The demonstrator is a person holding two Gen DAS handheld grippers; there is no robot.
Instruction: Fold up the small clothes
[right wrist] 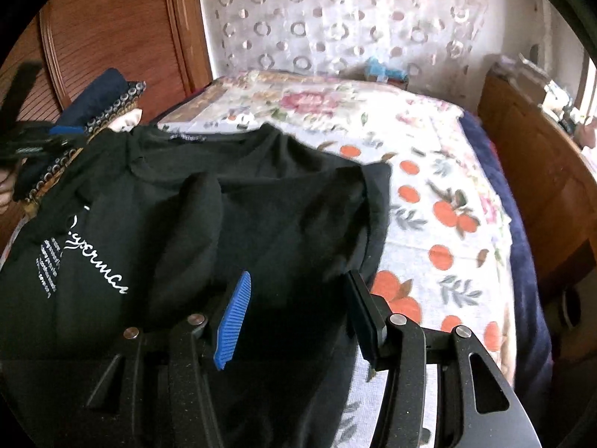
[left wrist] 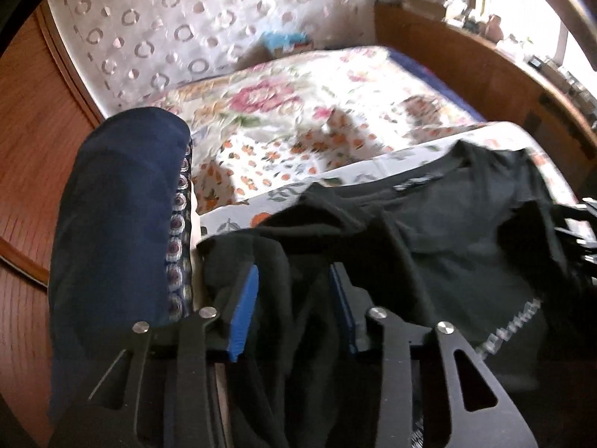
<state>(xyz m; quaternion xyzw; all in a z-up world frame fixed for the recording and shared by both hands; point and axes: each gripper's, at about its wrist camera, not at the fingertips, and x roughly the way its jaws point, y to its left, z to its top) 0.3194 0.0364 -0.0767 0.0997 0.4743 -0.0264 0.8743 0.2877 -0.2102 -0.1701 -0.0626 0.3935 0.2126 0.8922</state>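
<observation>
A black T-shirt is being worked on a bed, mid-fold.

Nearest, the left tongs (left wrist: 294,310) are set about a bunched fold of the black T-shirt (right wrist: 261,201); whether the blue pads (left wrist: 244,310) press it cannot be told. The right tongs (right wrist: 298,317) are held spread over its hem, nothing pinched, probably for a fresh hold. The shirt is spread across the floral bedsheet (right wrist: 440,224). A navy sleeve (left wrist: 119,224) is seen alongside. Beyond are a wooden headboard (left wrist: 466,71) and a patterned curtain (right wrist: 354,26).

You have a floral bedspread (right wrist: 440,194) before you, a circle-patterned curtain (right wrist: 354,18) behind it, and a wooden wardrobe door (right wrist: 112,30) beside it.
</observation>
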